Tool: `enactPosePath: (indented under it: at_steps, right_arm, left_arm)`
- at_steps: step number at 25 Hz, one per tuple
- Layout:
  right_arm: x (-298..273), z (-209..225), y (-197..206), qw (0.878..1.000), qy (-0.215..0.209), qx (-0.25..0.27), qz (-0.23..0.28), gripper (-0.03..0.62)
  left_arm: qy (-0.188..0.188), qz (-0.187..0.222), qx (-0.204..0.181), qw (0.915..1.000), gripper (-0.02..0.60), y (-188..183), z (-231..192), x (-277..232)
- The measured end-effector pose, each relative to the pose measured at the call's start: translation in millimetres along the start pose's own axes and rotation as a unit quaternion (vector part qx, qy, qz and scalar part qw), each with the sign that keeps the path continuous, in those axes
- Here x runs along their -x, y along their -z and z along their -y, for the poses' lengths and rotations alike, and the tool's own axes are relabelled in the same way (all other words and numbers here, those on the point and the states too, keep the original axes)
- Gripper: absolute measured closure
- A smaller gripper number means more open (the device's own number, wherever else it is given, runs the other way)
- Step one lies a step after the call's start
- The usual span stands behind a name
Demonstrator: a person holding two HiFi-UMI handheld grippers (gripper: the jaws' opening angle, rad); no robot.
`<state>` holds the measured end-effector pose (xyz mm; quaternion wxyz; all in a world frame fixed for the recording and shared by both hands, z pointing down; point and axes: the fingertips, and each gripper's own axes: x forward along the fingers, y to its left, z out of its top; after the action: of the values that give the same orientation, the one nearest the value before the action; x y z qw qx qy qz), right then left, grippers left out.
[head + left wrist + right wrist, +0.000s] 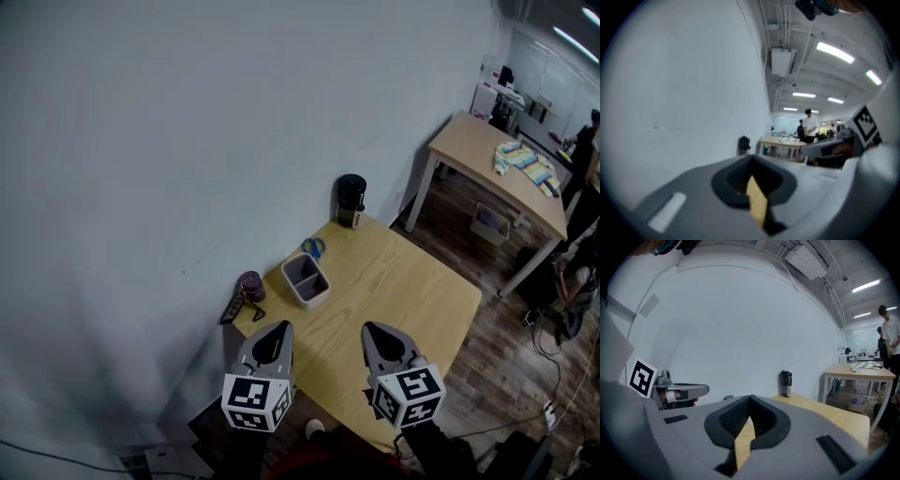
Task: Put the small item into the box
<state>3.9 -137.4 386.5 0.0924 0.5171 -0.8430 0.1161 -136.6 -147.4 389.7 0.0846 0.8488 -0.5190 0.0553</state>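
A small blue item [313, 247] lies on the wooden table [403, 291] just behind an open grey box [320, 295], which looks empty. My left gripper [277, 328] hovers over the table's near left edge, shut, with nothing between its jaws [751, 159]. A short way to its right, my right gripper [373, 330] is level with it and also shut and empty [750, 398]. Both grippers are well short of the box and the blue item. Neither gripper view shows the box.
A black bottle [352, 201] [786, 383] stands at the table's far corner by the wall. A dark purple jar [251, 285] and a black object [232, 307] sit at the left edge. A second table [497, 164] with cloth stands further back, with people near it.
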Motion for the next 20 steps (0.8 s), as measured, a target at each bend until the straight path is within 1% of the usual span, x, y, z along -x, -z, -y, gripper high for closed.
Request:
enactPosePath:
  at_steps: [9, 20]
  right_arm:
    - [26.8, 9.3, 1.2, 1.000, -0.014, -0.011, 0.016, 0.586]
    - [77.8, 21.6, 0.0, 0.999, -0.039, -0.004, 0.034, 0.586]
  left_arm:
    - [-0.015, 0.008, -0.001, 0.9999, 0.578, 0.4, 21.4, 17.9]
    - [-0.040, 0.015, -0.006, 0.9991, 0.578, 0.5, 67.6, 44.9]
